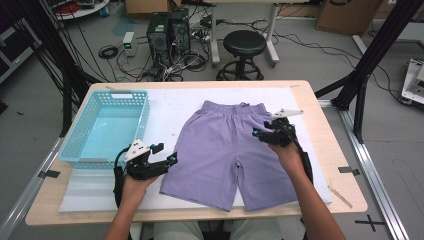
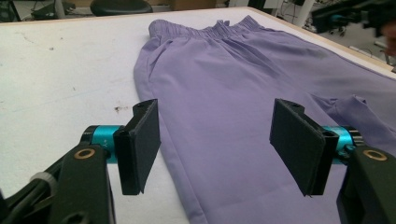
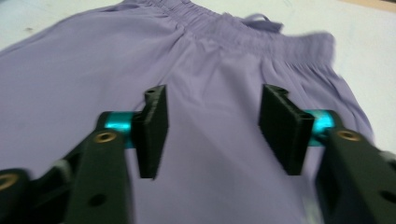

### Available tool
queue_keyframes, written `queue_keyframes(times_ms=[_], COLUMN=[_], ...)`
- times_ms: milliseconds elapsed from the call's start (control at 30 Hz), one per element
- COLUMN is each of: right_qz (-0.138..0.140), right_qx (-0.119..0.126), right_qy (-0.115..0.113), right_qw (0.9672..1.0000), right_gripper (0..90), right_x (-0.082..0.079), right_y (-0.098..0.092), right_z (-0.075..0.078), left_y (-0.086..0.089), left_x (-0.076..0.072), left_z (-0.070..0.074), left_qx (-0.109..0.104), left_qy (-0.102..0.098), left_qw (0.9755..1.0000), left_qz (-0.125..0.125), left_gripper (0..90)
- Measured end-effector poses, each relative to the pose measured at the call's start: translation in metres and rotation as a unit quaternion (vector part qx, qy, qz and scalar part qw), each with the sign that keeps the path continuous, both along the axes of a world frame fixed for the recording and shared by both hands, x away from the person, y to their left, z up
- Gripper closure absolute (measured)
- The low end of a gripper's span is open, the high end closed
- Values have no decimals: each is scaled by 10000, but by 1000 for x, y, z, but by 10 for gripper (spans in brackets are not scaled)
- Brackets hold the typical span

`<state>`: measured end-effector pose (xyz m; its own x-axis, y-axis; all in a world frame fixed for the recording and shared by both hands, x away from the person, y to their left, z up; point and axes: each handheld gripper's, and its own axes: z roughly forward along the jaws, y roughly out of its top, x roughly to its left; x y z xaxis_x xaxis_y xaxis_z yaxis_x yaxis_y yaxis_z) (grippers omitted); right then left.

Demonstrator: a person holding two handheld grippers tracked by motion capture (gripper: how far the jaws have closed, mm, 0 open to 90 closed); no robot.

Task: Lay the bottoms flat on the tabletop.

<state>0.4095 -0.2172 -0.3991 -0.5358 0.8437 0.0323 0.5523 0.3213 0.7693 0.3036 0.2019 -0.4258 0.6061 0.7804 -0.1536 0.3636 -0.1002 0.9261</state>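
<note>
The blue basket (image 1: 141, 112) stood at the table's left. The purple shorts (image 1: 220, 150) lay flat mid-table — left gripper (image 1: 167, 154) at their left hem edge, right gripper (image 1: 264, 131) above the waistband side, both spread wide, nothing grasped.

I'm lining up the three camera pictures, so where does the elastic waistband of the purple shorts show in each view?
High view: the waistband lies at the far end of the shorts, just right of centre.
Left gripper view: the waistband runs along the top, centre.
Right gripper view: the waistband runs across the top, centre to right, blurred.
Shared landmark: the white table cover beyond the waistband.
</note>
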Motion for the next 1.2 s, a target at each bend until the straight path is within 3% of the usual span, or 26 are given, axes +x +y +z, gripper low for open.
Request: queue_keyframes(times_ms=[133, 433, 567, 700, 733, 800, 867, 967, 1067, 1200], right_qz=[-10, -55, -99, -227, -266, -348, -360, -346, -305, -470], right_qx=[-209, -238, -338, -651, -743, -642, -758, -848, -901, -669], right_qy=[118, 394, 623, 843, 765, 800, 746, 676, 468, 171], right_qw=[9997, 9989, 9974, 9941, 9939, 9941, 9937, 9935, 9944, 9965], right_gripper=[489, 568, 574, 634, 651, 683, 732, 870, 880, 870], right_x=[29, 77, 96, 111, 114, 118, 120, 121, 120, 120], right_y=[22, 43, 56, 69, 71, 74, 77, 76, 79, 81], right_z=[1, -5, -16, -27, -29, -32, -34, -33, -28, -27], left_y=[0, 4, 6, 6, 6, 7, 7, 7, 7, 7], left_x=[3, 6, 5, 5, 5, 5, 5, 5, 5, 3], left_z=[2, 2, 1, 1, 0, 0, 0, 0, -1, -2], left_qx=[-56, -56, -51, -62, -56, -79, -78, -84, -77, -40], left_qy=[-62, -60, -28, -21, -21, -11, 3, -1, -4, 29], left_qw=[10000, 9999, 10000, 10000, 10000, 9999, 9999, 9999, 9999, 10000], left_qz=[11, 64, 71, 69, 64, 63, 69, 59, 64, 65], left_gripper=[341, 343, 347, 351, 352, 354, 355, 367, 373, 374])
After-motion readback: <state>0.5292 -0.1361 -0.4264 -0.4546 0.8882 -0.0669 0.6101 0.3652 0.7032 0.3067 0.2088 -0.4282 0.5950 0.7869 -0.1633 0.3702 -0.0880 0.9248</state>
